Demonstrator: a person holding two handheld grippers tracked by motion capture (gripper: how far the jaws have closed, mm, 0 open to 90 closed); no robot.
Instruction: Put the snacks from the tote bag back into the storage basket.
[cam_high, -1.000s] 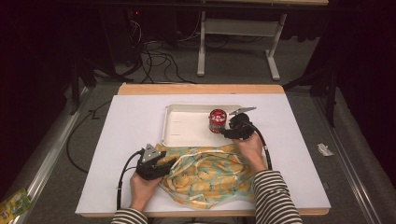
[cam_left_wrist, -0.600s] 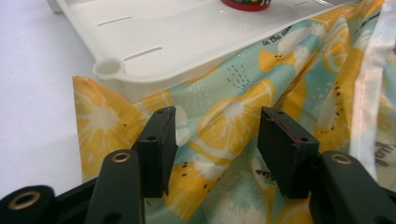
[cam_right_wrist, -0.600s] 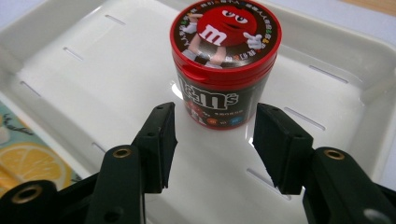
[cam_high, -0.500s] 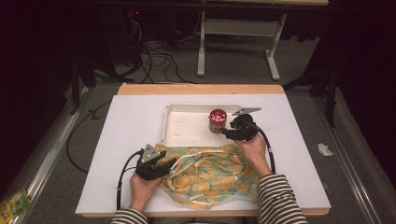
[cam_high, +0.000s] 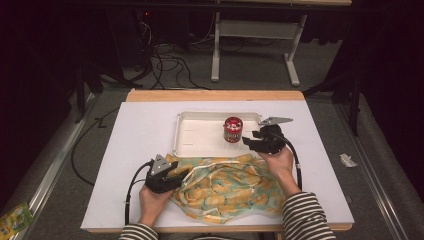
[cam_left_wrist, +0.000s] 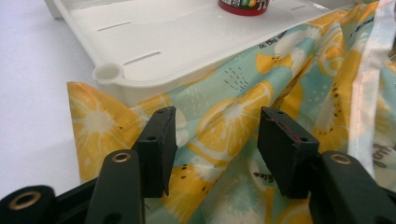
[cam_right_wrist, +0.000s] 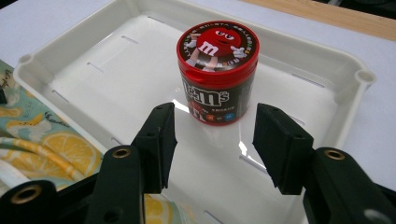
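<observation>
Right gripper (cam_high: 252, 141) hovered wide open, empty, just short of the red candy tub (cam_right_wrist: 217, 72) standing upright in the white tray (cam_high: 200, 145). Left gripper (cam_high: 181, 176) gaped over the lemon-print cloth (cam_left_wrist: 224, 135), pinching nothing. Might topple the tub if one jaw clipped its side before closing.

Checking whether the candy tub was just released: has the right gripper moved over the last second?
Yes. The right gripper has backed away from the candy tub, toward the white tray's right end, jaws open and empty.
</observation>
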